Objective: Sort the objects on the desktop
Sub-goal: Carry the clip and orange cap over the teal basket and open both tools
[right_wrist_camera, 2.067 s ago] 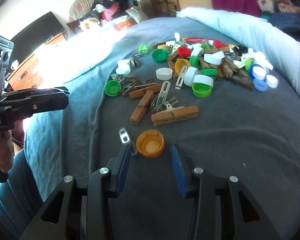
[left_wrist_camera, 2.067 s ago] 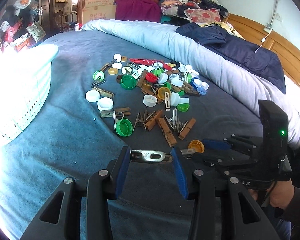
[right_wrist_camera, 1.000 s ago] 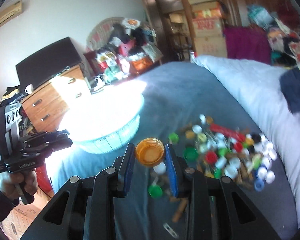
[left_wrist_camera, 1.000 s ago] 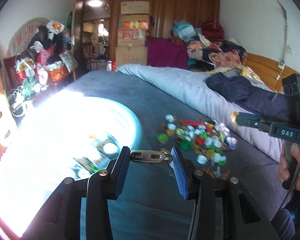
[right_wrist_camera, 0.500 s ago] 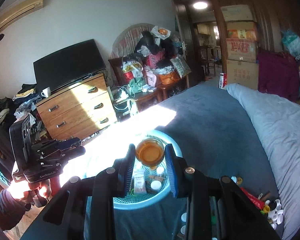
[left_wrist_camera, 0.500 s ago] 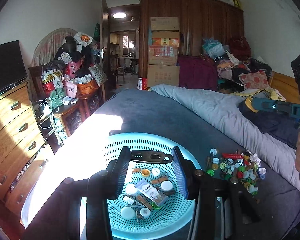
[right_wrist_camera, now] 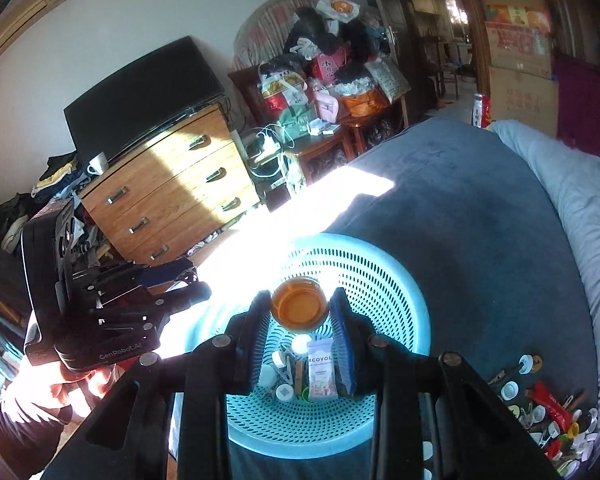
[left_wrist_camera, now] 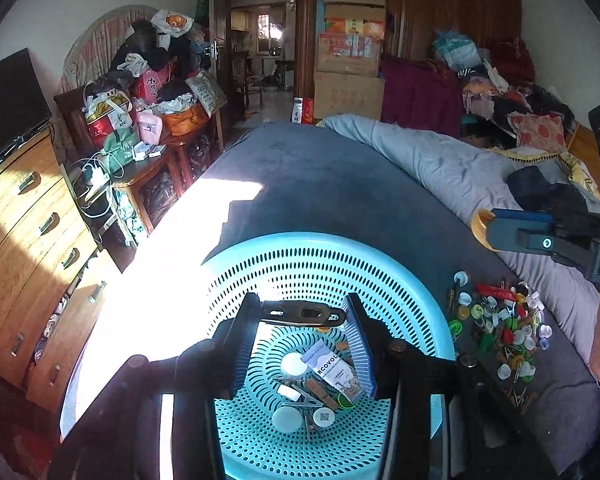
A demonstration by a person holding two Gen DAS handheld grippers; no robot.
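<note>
My left gripper (left_wrist_camera: 302,314) is shut on a flat metal clip (left_wrist_camera: 300,313), held crosswise above a light blue perforated basket (left_wrist_camera: 340,264). My right gripper (right_wrist_camera: 300,306) is shut on an orange bottle cap (right_wrist_camera: 299,304), also above the basket (right_wrist_camera: 388,284). The basket holds white caps, wooden clothespins and a small sachet (left_wrist_camera: 336,368). A pile of bottle caps and clothespins (left_wrist_camera: 500,332) lies on the dark blue bedcover right of the basket; it also shows in the right wrist view (right_wrist_camera: 548,412). The right gripper shows at the right edge of the left wrist view (left_wrist_camera: 548,236).
A light grey duvet (left_wrist_camera: 440,164) runs along the right of the bed. A wooden dresser (right_wrist_camera: 172,192) with a TV stands left of the bed, beside a cluttered side table (left_wrist_camera: 140,160). Cardboard boxes (left_wrist_camera: 348,60) stack by the wardrobe.
Both grippers have lifted from the pile on the bed, carrying the metal clip and the orange cap, and swung left over the basket, which now sits centred beneath them.
</note>
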